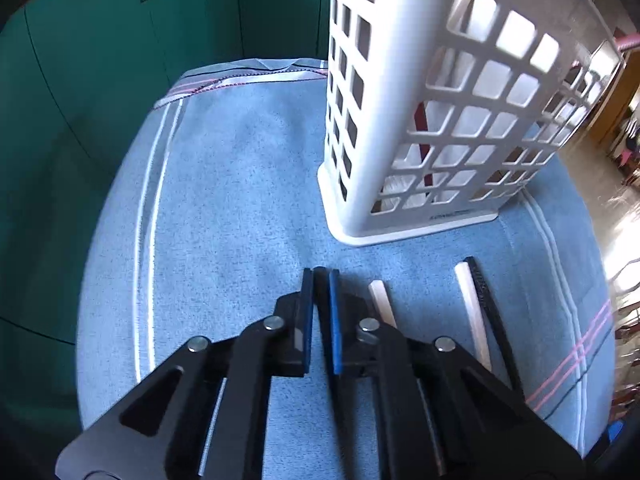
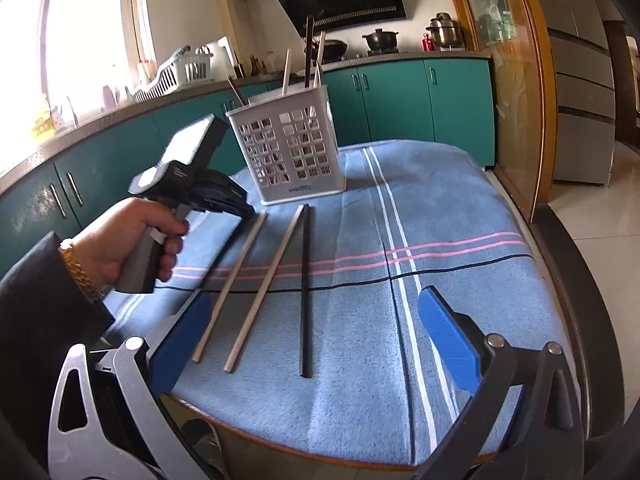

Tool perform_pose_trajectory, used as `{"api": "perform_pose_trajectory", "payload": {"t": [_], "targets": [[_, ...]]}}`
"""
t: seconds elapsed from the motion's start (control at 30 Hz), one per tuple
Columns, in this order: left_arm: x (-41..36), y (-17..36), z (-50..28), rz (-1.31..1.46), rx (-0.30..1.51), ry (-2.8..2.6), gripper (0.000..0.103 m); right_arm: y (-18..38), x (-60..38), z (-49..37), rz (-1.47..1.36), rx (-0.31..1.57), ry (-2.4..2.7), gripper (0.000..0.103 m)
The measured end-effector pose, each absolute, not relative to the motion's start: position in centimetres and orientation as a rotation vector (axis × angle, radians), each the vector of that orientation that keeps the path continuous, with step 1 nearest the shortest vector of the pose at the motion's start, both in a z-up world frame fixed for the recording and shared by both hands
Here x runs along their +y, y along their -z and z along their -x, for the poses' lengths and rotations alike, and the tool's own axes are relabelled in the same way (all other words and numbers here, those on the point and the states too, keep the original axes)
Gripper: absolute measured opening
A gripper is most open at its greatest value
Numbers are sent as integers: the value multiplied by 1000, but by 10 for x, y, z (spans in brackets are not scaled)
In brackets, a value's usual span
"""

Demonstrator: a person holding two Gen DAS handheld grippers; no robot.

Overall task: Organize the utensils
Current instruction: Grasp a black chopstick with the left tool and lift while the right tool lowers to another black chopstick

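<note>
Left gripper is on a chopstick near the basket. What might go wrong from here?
The left gripper sits around the dark chopstick near its end, clamp unclear; it may pivot or slip on lifting.
The basket stands close ahead; a swinging chopstick might knock it.

The left wrist view hovers low near the white basket (image 1: pixel 420 120), while the right wrist view faces it from farther back, both sharing the table (image 2: pixel 460 200).
</note>
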State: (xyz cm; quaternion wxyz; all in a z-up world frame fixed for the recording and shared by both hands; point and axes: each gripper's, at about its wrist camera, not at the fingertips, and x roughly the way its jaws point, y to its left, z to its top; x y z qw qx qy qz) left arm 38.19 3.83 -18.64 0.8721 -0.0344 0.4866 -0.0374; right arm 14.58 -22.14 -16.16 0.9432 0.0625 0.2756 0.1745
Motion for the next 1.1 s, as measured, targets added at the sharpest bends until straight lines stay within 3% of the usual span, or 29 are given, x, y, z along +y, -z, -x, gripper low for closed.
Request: {"api": "perform_pose_trajectory", "payload": {"t": [0.1,0.37,0.53,0.7,0.9,1.1], "targets": [[50,176,-379,128,977,105,6,155,-213,-167,-91,603,-344,100],[68,56,-306,128,691,183,6,152,-164,-271,103,820,-338,97],[81,-1,-260,121,554,230,6,168,-144,-324,216,947,-287,70],[96,-26,-241,134,481,237,6,185,-128,-348,245,1031,-312,61],[103,-35,-231,148,483,251,6,190,-104,-360,287,1036,-301,58],[107,-31,-235,155,490,256,6,191,-101,-386,199,1061,-311,31]]}}
